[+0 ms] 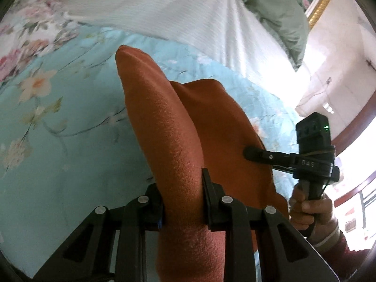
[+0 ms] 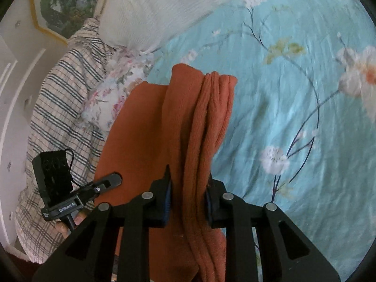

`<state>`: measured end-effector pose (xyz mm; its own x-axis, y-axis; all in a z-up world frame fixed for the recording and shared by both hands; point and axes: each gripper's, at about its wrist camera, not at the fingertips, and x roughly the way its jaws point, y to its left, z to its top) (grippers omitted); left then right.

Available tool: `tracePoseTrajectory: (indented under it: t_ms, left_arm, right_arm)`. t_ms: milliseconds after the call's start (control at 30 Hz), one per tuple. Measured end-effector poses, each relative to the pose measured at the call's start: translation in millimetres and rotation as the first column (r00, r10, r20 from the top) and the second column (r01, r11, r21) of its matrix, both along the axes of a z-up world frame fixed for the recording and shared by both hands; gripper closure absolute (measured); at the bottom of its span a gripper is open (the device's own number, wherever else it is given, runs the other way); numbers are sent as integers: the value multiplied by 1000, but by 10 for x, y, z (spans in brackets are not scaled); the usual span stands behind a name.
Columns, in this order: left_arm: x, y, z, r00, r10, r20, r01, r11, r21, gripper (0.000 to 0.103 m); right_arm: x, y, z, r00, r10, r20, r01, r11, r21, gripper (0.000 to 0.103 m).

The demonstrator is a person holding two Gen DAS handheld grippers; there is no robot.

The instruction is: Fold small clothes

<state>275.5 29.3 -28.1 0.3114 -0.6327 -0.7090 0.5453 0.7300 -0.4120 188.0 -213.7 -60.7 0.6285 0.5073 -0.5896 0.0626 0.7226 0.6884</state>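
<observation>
Left wrist view: I look down my left tongs (image 1: 182, 202) onto the bed.
Left tongs: pinching a thick roll of the orange cloth (image 1: 174, 127); both pads press on it and the fabric bulges past them.
Cloth, from here: lifted off the blue flowered sheet (image 1: 58, 117), its free end rising ahead of my pads and its wider part sloping off to the right.
Other tongs seen from here: the right tongs (image 1: 246, 152) bite the cloth's right edge, a hand (image 1: 307, 206) gripping the handle below them.
Why so held: I judge the two bites sit well apart so the cloth hangs taut between them, ready to be laid over in a fold.
Background: a white ribbed blanket (image 1: 176, 7) and a green pillow (image 1: 277, 7) lie beyond.

Right wrist view: I look along my right tongs (image 2: 188, 197).
Right tongs: pinching a bunched, pleated edge of the orange cloth (image 2: 206, 122), pads tight on both sides.
Cloth, from here: raised above the sheet (image 2: 293, 117), a flat panel spreading left toward the left tongs (image 2: 115, 178).
Left tongs, from here: tips at the cloth's far edge; I cannot tell the grip from this side.
Beside it: a checked pillow (image 2: 61, 108) at the left.
</observation>
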Motion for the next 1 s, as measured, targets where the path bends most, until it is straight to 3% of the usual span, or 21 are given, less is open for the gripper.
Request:
tracePoseTrajectory:
  t_ms: [133,233,400,533,633,733,867,1000]
  left_arm:
    - [74,87,-312,998,56,-29,-54,997,64,76]
    - [112,192,-498,995,82,-59,-78,995,65,70]
    - [99,155,-571,993,115,-20,-111,985,135,48]
    - [60,217,-531,992,129,-13,-126,981,146,46]
    - [-18,348,-422,986,160,34,-164,974,155,46]
    - [-129,472,-268,978,194,81,-203,971,128,48]
    - [-276,499,-100,981,157,111,-164,984,61,51]
    - [-361,406,-64,988,105,116,-109,994,29,55]
  right_arm:
    - [-10,-69,-174,999,-37,-33,37,999,2,79]
    - [-23,-66,-248,998,-46,-43,46,999,-11,77]
    - [-32,-5,-221,997,-64,-49,63,997,-33,69]
    - [-149,-42,-31,993,-117,-18,114,987,-116,64]
    - [-265,-104,212,985,-160,64,169,971,-169,64]
    - [-216,-36,348,988,-105,113,122,980,-160,64]
    - [69,92,250,998,-38,57,47,984,-174,64]
    - [315,27,2,999,-51,-7,50,987,-150,67]
